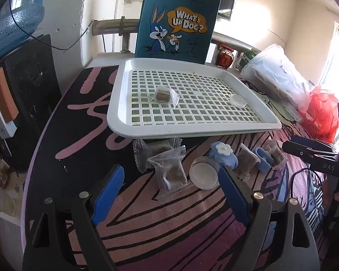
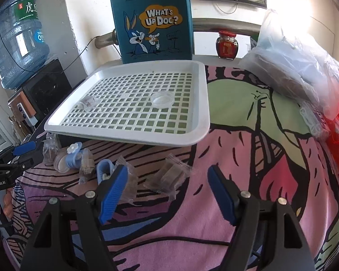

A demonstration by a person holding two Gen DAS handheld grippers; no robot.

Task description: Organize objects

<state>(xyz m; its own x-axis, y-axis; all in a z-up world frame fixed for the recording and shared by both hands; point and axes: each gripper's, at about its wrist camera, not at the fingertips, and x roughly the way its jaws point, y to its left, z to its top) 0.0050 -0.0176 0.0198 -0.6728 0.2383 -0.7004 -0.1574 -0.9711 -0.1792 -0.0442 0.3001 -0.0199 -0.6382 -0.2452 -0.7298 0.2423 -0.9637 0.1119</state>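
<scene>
A white slotted tray (image 1: 115, 113) (image 2: 201, 113) lies on the patterned cloth and holds a wrapped brown snack (image 1: 163, 96) and a clear round lid (image 1: 238, 100) (image 2: 162, 99). In front of the tray lie several wrapped snacks (image 1: 171, 171) (image 2: 167, 178), a round clear dish (image 1: 203, 176), a blue flower hair clip (image 1: 223, 154) (image 2: 74, 155) and a second blue clip (image 1: 263, 159) (image 2: 104, 169). My left gripper (image 1: 171, 181) is open over a snack packet, its pads apart from it. My right gripper (image 2: 167, 186) is open above another packet, holding nothing.
A blue cartoon tote bag (image 1: 178, 20) (image 2: 153, 22) stands behind the tray. A red jar (image 2: 226, 45), a clear plastic bag (image 2: 293, 63) and a red bag (image 1: 323, 115) crowd the right side. A water bottle (image 2: 18, 36) stands at the left.
</scene>
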